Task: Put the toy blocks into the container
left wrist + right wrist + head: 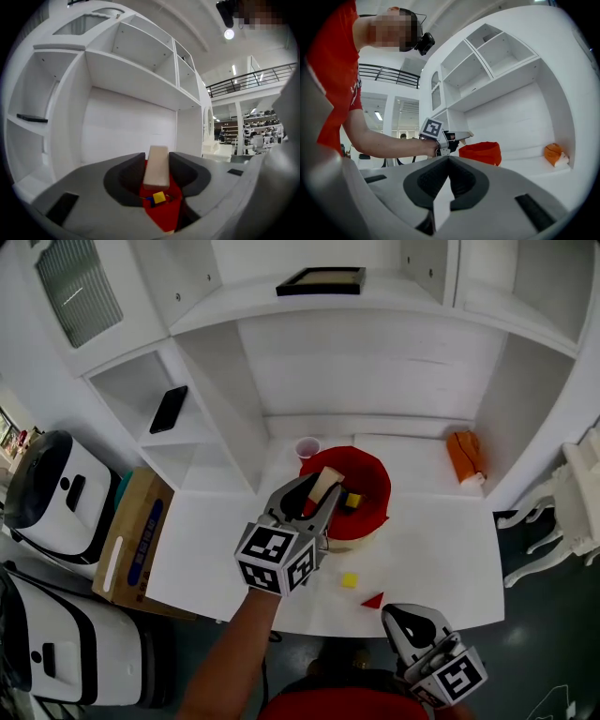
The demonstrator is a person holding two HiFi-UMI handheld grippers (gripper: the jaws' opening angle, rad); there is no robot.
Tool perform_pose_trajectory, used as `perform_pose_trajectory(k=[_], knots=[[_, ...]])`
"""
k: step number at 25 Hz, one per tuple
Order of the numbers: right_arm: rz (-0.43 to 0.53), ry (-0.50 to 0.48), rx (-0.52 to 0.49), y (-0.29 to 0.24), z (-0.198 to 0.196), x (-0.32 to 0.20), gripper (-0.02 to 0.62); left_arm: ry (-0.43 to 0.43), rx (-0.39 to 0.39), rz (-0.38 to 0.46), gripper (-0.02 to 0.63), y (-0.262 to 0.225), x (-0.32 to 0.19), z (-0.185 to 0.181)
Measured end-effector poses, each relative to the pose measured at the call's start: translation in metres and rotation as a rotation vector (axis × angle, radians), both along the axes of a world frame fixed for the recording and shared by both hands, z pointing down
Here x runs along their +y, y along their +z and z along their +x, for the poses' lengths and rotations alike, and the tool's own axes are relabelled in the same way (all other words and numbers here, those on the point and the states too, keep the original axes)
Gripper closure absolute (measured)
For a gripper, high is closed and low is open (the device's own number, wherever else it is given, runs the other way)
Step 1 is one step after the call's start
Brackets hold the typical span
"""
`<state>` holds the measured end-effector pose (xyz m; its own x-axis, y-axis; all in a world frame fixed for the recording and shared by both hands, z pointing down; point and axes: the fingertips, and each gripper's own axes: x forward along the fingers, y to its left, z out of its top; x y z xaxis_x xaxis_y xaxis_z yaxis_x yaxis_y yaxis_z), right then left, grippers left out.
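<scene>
Counter [441, 549] white, set into a white shelf unit [375, 362]; beyond it to one side, open hall [248, 136] with railing and strip lights. On the left side shelf, black phone [168, 409]; on the top shelf, dark tray [321, 280]. At the back right of the counter, orange object [466, 456]. Mid-counter, red container [370, 479], small cup [307, 447] just behind it. Near the front edge, yellow cube [349, 580] and red wedge [373, 600], close together, apart from the container.

Over the container's near rim, left tongs [319, 495] pinching beige block [324, 486]: long axis in line with the jaws, far end jutting past the tips toward the back wall, tilted upward. Beneath, inside the container, yellow block [158, 198] and blue block [148, 200]. Low off the counter's front edge, right tongs [398, 620] pressed together, nothing between.
</scene>
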<state>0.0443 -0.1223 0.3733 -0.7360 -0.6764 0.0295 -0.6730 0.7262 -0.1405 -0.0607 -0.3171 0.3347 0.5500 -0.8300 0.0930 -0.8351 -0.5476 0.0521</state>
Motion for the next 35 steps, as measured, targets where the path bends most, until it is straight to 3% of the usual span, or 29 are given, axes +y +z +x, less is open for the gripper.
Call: perform_pose_trajectory(k=[2,5,9,12,18,22,28,35], knots=[[-0.015,-0.014,0.014,0.004,0.006,-0.001,0.588,0.005,0.005,0.005,0.388,-0.003,0.0,0.002],[-0.024,-0.016,0.007,0.008,0.015,-0.007,0.586,0.0,0.017,0.039,0.385,-0.012,0.011,0.006],[-0.063,-0.056,0.058,0.025,0.019,-0.017,0.535,-0.014,0.057,0.097,0.558,-0.024,0.048,0.007],[-0.095,-0.088,0.108,0.043,0.013,-0.023,0.498,0.0,0.08,0.101,0.597,-0.02,0.078,0.007],[-0.164,-0.217,0.369,0.102,-0.011,-0.024,0.359,0.072,0.112,0.05,0.597,0.001,0.128,0.013],[-0.203,-0.267,0.532,0.147,-0.011,-0.027,0.333,0.132,0.111,-0.004,0.597,0.022,0.148,0.02],[-0.31,-0.287,0.657,0.187,-0.005,-0.032,0.299,0.175,0.1,-0.056,0.597,0.044,0.161,0.026],[-0.348,-0.342,0.737,0.207,-0.011,-0.03,0.296,0.174,0.095,-0.067,0.597,0.048,0.159,0.023]])
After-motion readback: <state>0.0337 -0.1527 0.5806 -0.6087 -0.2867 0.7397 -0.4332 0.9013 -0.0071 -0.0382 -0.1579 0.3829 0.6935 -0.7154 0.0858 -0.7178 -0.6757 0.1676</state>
